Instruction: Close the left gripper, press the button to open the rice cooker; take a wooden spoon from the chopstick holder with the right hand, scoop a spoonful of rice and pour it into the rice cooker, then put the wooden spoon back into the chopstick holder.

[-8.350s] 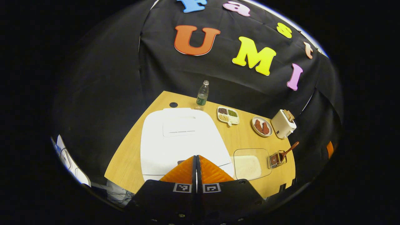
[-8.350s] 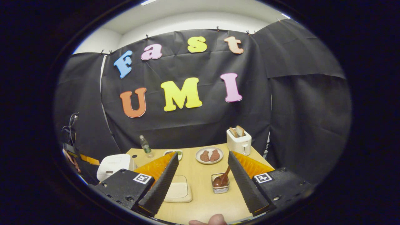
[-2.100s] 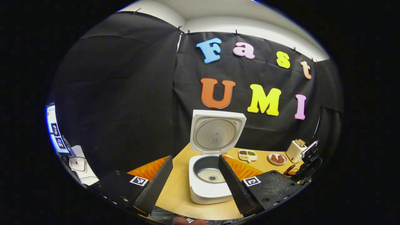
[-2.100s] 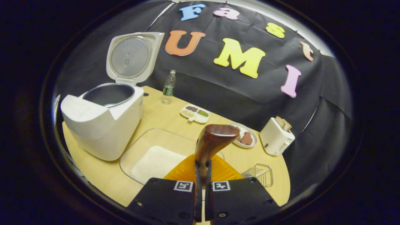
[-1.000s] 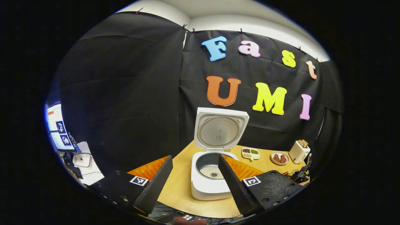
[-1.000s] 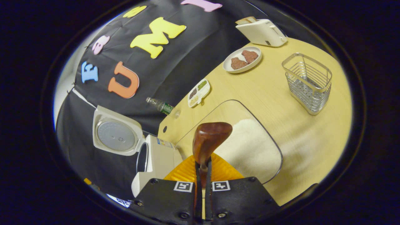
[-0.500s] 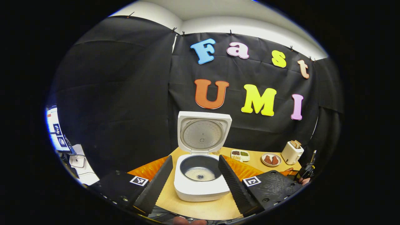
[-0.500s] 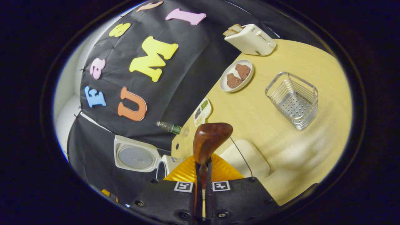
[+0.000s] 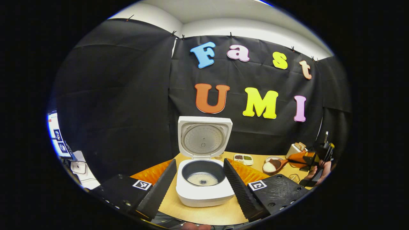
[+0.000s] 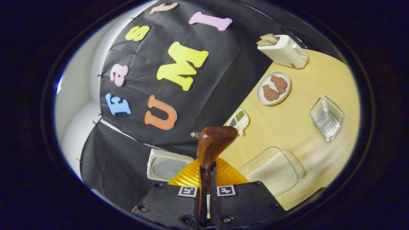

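**Spoon loaded, cooker open, pour not yet done**

At the left of the table [image 9: 198, 215], in the left gripper view, the left gripper [image 9: 199, 182] is hanging with its fingers wide apart and holding nothing. Between its fingers the cooker [image 9: 204, 191] is standing with the lid [image 9: 204, 139] upright, so the button step is judged done. Some rice is lying at the bottom of the pot [image 9: 203, 174].

Moving to the right in the same view, the divided dish [image 9: 243, 157] is sitting near the back wall. Next, the spoon [image 9: 275, 164] is hanging above the table with a white heap of rice in its bowl. The right gripper [image 9: 302, 158] is holding the spoon by the handle, and a hand [image 9: 319, 172] is holding that gripper. The toaster [image 9: 295, 147] is standing behind.

In the right gripper view, the right gripper [image 10: 207, 174] is closed on the spoon [image 10: 213, 145], both fingers pressing on the handle. This view is strongly rolled. The cooker lid [image 10: 167, 167] is showing at the lower left, the rice tray [image 10: 271, 171] is lying on the table [image 10: 303, 127], the meat plate [image 10: 273, 88] and the toaster [image 10: 282, 49] are farther off, and the holder [image 10: 326, 118] is standing without the spoon.

As a judgement: taking the spoon and scooping are done. The spoon is well apart from the pot, so carrying, pouring and returning the spoon to the holder are left.
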Tool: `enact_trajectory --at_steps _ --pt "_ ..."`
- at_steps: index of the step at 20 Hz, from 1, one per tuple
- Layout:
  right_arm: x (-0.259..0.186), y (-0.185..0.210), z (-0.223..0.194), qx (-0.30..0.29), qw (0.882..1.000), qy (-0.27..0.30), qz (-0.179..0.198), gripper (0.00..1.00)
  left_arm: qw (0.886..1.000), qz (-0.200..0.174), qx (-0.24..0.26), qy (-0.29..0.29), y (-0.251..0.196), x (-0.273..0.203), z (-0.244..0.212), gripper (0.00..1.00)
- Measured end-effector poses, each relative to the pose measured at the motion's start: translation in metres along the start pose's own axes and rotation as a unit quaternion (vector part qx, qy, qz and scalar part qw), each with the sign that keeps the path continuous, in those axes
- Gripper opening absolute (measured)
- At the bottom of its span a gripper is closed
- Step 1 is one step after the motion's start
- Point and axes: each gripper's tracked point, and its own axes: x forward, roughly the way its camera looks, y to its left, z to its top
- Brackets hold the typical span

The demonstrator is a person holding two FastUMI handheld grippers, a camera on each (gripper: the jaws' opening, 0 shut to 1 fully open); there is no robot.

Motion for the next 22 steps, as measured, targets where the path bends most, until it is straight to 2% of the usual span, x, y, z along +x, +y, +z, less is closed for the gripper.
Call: enact_trajectory --at_steps 4,6,10,15,18,22 --pt "0.050 0.064 -0.032 -0.026 0.998 0.030 0.042 0.09 1.000 0.015 0.005 -0.003 0.025 -0.009 0.000 0.94" --pt "0.073 0.079 -0.058 -0.040 0.997 0.052 0.050 0.08 1.000 0.028 0.002 -0.001 0.043 -0.011 -0.002 0.94" --pt "0.125 0.083 -0.102 -0.103 0.991 0.080 0.028 0.08 0.999 0.048 -0.007 0.012 0.075 -0.012 -0.011 0.94" --pt "0.165 0.072 -0.136 -0.224 0.969 0.106 -0.022 0.09 0.997 0.066 -0.007 0.026 0.104 -0.013 -0.024 0.94" --pt "0.179 0.075 -0.145 -0.267 0.957 0.107 -0.038 0.08 0.998 0.058 -0.005 0.026 0.111 -0.011 -0.024 0.95" --pt "0.184 0.080 -0.145 -0.322 0.940 0.103 -0.053 0.09 0.999 0.026 0.006 0.019 0.103 -0.005 -0.022 0.95"
